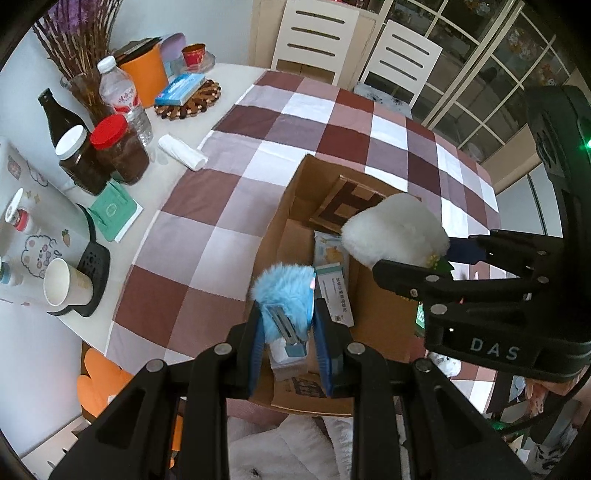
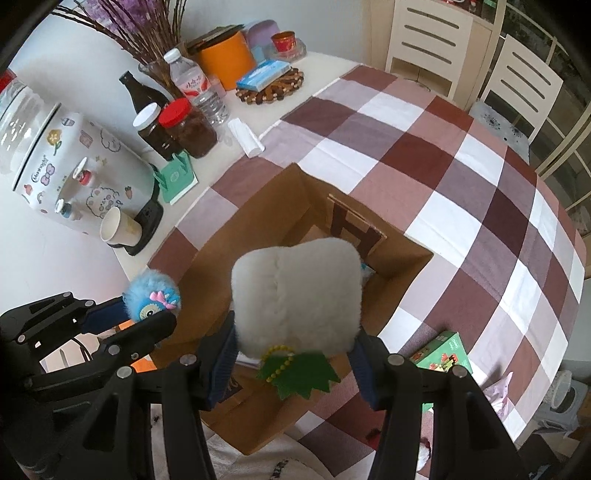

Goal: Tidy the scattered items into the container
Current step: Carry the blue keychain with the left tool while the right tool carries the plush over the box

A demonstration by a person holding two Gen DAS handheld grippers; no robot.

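An open cardboard box (image 1: 291,206) (image 2: 221,251) stands on the checked tablecloth, with packets (image 1: 332,273) lying inside. My left gripper (image 1: 290,310) is shut on a fluffy blue hair clip (image 1: 284,291) and holds it over the box's near left part; in the right wrist view the blue clip (image 2: 153,299) shows a cartoon face. My right gripper (image 2: 295,343) is shut on a fluffy white plush (image 2: 295,295) with a green leaf collar (image 2: 295,373), held above the box opening. In the left wrist view the white plush (image 1: 395,229) hangs over the box's right side.
Jars (image 1: 118,147), bottles (image 1: 125,96), a vase, an orange tub (image 1: 144,74), a white roll (image 1: 183,152), a decorated water dispenser (image 2: 74,166) and a paper cup (image 1: 66,284) crowd the table's left. A green box (image 2: 445,354) lies right of the carton. White chairs (image 1: 317,33) stand beyond the table.
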